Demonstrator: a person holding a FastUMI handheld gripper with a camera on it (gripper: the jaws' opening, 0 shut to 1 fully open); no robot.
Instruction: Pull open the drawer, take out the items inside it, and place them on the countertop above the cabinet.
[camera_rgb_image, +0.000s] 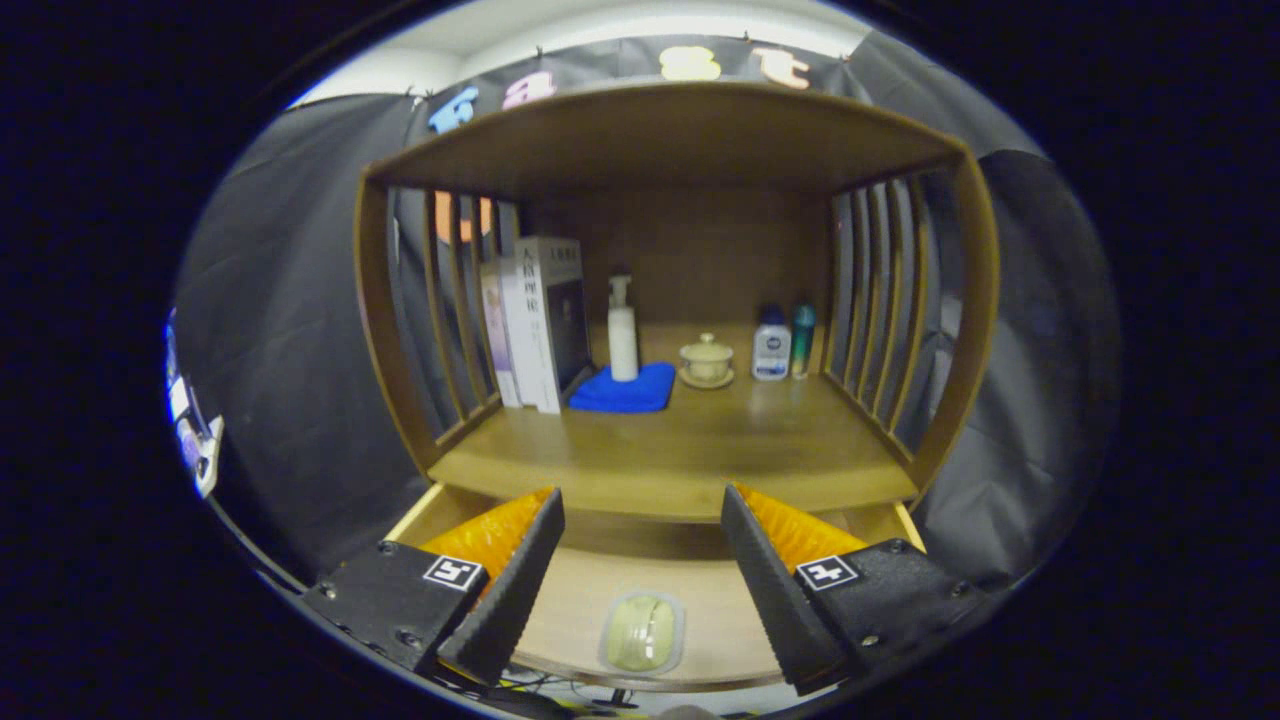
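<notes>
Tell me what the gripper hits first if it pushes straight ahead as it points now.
Probably the front edge of the countertop, which spans the gap between the open gripper fingers. The small pale item lies lower, in the open drawer, likely under that line. Depth is uncertain.

No legible text; book spine print too small to read

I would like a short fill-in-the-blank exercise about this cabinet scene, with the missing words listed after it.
1. The drawer under the countertop is already pulled ____.
2. The gripper has its fingers ____, holding nothing.
3. The pale green item lies in the drawer, ____ the two fingers.
4. The white pump bottle stands on a ____ cloth.

Missing words: open; open; between; blue
</notes>
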